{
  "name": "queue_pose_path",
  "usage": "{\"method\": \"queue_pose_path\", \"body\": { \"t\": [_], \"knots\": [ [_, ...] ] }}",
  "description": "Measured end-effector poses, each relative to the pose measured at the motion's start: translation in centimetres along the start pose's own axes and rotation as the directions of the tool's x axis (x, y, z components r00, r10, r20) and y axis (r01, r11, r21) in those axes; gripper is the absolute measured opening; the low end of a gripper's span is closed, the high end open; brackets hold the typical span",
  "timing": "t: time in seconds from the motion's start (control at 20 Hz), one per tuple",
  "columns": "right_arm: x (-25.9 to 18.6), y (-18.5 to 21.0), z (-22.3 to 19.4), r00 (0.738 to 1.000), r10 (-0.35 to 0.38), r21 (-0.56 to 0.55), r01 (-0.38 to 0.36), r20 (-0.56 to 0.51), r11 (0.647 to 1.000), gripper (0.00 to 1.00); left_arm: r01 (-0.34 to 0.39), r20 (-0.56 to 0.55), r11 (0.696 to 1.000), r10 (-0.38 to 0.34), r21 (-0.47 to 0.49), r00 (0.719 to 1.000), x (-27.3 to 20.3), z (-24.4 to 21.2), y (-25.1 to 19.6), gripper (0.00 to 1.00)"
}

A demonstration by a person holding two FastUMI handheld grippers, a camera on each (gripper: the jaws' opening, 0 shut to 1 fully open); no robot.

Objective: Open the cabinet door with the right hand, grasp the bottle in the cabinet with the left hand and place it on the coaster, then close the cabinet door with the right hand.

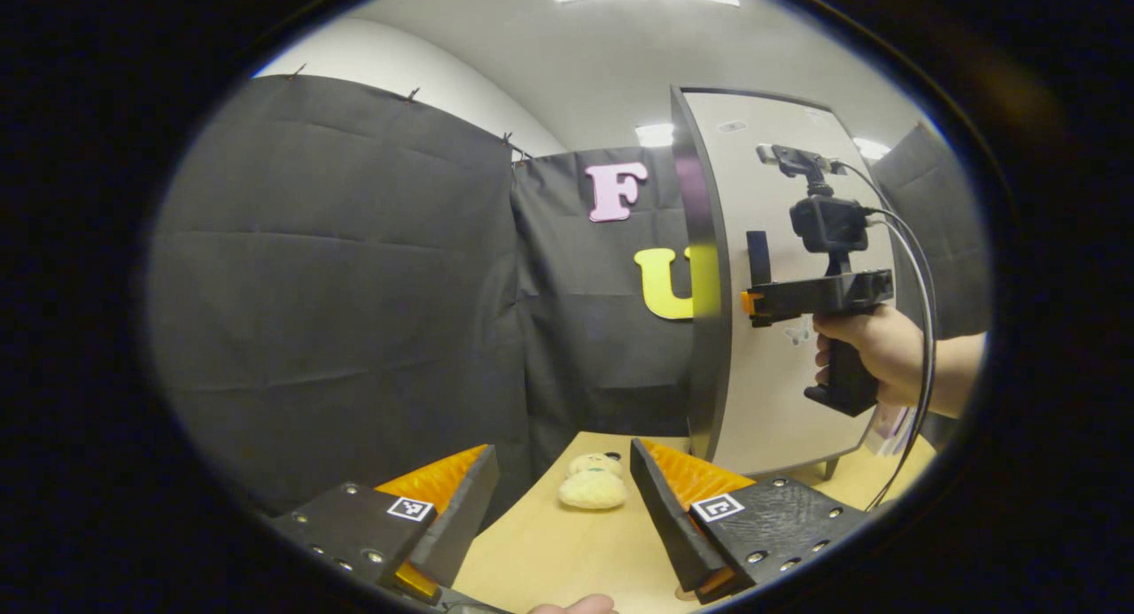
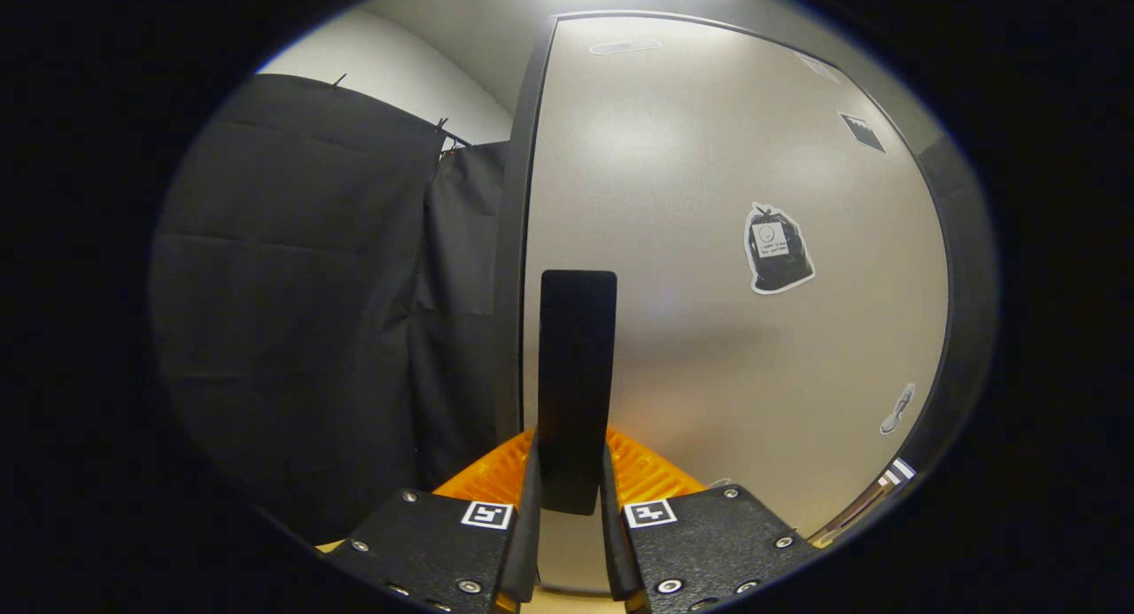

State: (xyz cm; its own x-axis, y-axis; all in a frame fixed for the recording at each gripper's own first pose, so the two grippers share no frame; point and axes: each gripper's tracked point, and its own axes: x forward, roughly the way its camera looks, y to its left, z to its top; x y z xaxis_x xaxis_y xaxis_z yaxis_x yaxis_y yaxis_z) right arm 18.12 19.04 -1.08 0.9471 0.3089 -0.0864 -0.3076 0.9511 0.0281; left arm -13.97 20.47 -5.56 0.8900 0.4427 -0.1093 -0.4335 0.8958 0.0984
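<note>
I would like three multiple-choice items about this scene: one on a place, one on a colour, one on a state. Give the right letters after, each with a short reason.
1. Where does the plush toy lie?
A. on the wooden table, left of the cabinet
B. on top of the cabinet
C. between the right tongs

2. What colour is the door handle?
A. white
B. black
C. yellow

3. How do the left tongs stand?
A. shut on the toy
B. shut on the handle
C. open, holding nothing

Answers:
1 A: in the left gripper view the toy rests on the tabletop beside the cabinet door.
2 B: in the right gripper view the upright handle is black against the pale door.
3 C: their fingers stand apart with the toy farther off, while the right tongs press on the handle from both sides.
</note>
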Motion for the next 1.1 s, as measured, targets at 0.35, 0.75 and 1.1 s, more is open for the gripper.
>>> {"method": "queue_pose_path", "body": {
  "t": [0.35, 0.75, 1.1],
  "knots": [
    [-0.4, 0.0, -0.2, 0.997, 0.053, 0.002, -0.053, -0.048, 0.999, 0.21, -0.040, 0.027, 0.999, 0.040, 0.002, 0.999, -0.3, 0.6, 0.6, 0.87],
    [-3.7, 0.9, 0.3, 0.976, 0.213, -0.009, -0.213, -0.043, 0.977, 0.21, -0.006, 0.038, 1.000, 0.006, -0.019, 0.999, -1.3, 0.8, -0.4, 0.87],
    [-7.7, 0.8, 0.7, 0.939, 0.339, -0.001, -0.339, -0.063, 0.941, 0.22, 0.081, -0.008, 0.994, -0.082, -0.076, 0.997, 1.5, -0.1, -4.6, 0.87]
  ]
}}
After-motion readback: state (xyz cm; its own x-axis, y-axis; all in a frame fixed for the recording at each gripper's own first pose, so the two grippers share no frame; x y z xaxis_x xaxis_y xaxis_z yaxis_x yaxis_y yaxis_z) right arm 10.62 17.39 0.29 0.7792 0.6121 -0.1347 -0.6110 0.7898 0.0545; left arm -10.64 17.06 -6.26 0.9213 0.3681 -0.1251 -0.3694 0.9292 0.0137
